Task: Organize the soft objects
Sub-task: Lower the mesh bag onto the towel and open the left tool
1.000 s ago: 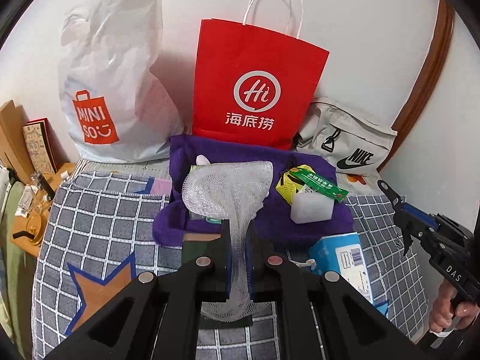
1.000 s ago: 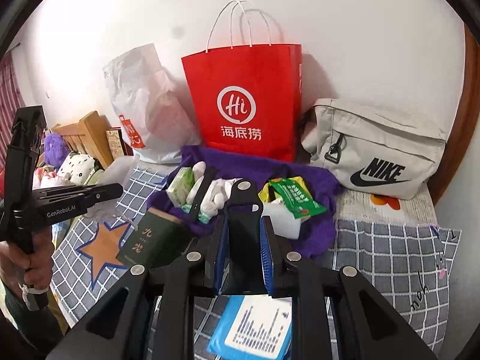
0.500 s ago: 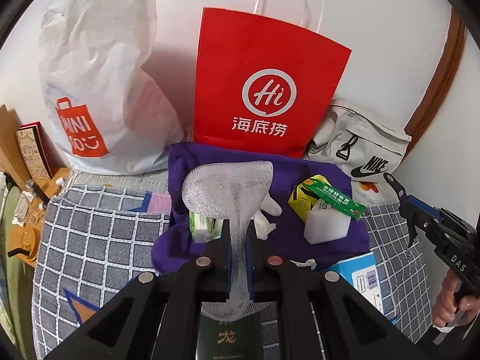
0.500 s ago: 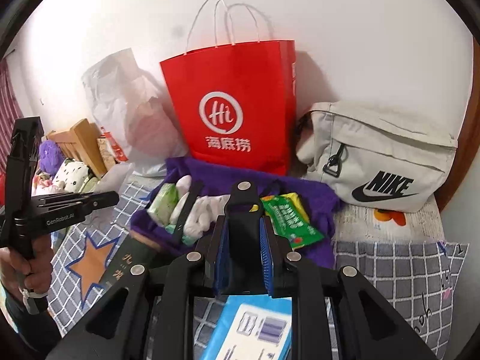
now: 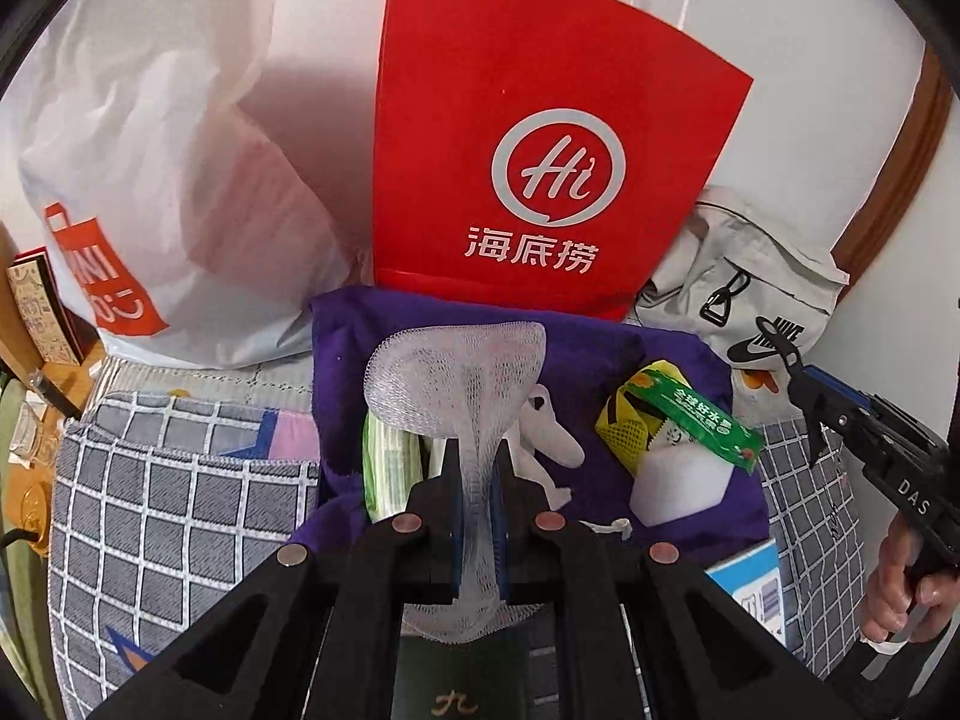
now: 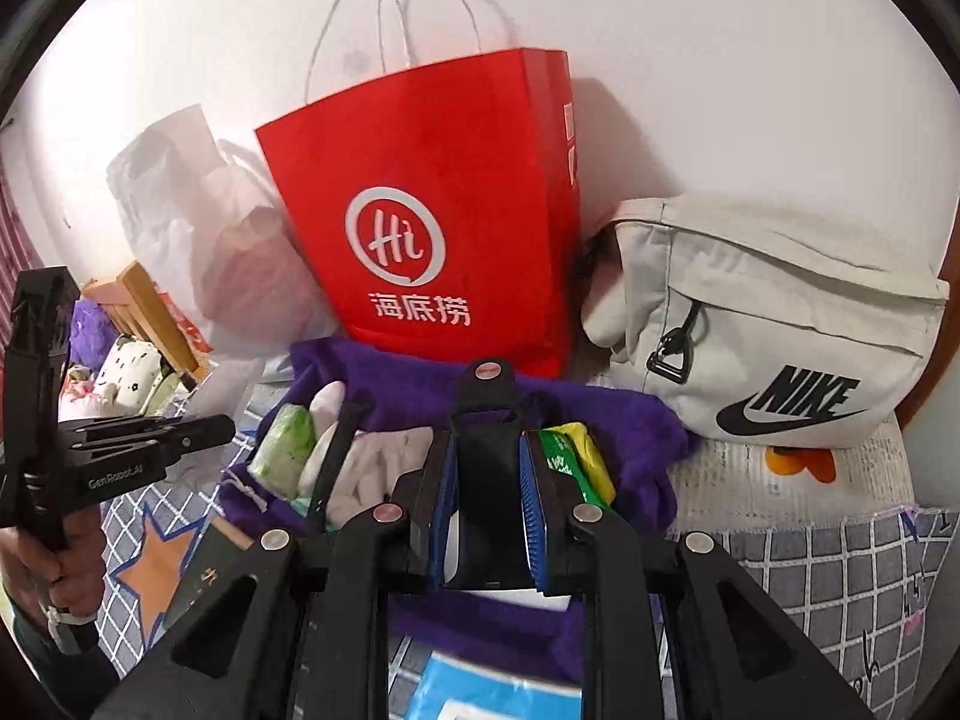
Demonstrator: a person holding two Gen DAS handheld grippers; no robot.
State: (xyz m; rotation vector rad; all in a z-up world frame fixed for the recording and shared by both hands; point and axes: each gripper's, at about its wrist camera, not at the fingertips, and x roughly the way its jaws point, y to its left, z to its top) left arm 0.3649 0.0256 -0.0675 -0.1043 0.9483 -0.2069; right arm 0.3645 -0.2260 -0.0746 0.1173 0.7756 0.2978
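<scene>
The left gripper (image 5: 478, 510) is clenched on a white mesh net (image 5: 456, 378), held above the purple cloth (image 5: 654, 354) where soft items collect. The right gripper (image 6: 486, 516) grasps a black clip-like object (image 6: 487, 420), probably bound for the same pile before the red bag (image 6: 444, 210).

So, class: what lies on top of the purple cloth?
On the purple cloth: a green pack, white gloves, a white block with a green-and-yellow packet. The white mesh in the left hand-held gripper hides part of the cloth.
</scene>
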